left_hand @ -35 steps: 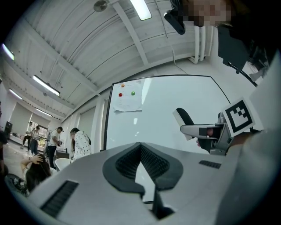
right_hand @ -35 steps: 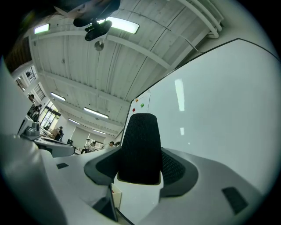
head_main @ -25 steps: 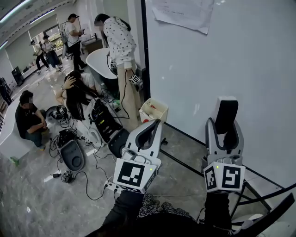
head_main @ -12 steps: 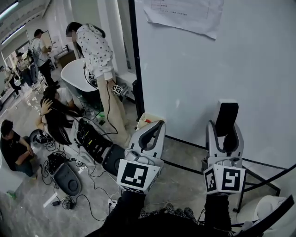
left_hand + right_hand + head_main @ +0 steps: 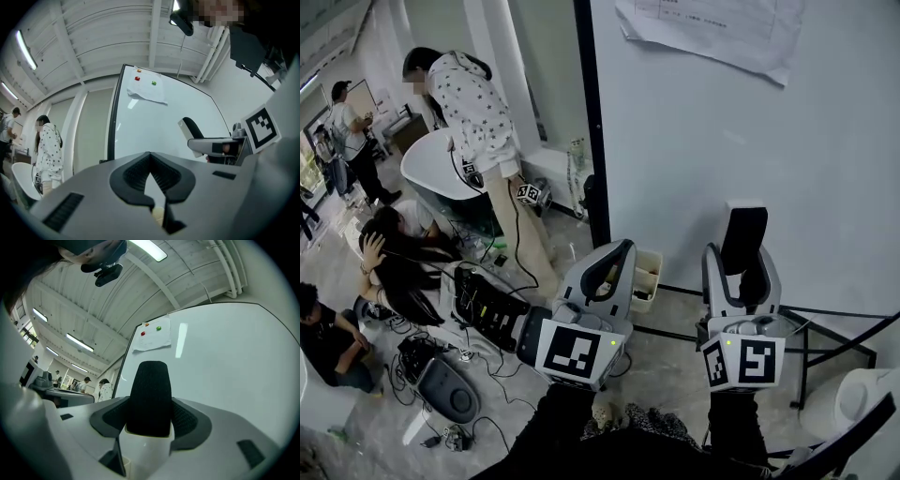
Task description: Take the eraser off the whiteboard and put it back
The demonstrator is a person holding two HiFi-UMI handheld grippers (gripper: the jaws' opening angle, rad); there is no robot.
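Checked against a second ago: right gripper a touch further left in the head view, grip unchanged; floor box now just behind the left gripper.

Right gripper: clamped on the eraser, holding the white body low down, black felt end standing up past the jaw tips. Held off the whiteboard, near it but apart so far as can be judged. Left gripper: closed tip to tip, nothing between.

Judged to be at the return step. Recommend squaring the eraser's flat face to the board, pressing it onto a bare patch well below the paper sheet and its magnets, and releasing only once seated. Risk of a slide or drop if let go tilted.

Pose: both forearms extended forward side by side, right tool upright beside the board, left tilted toward it and idle
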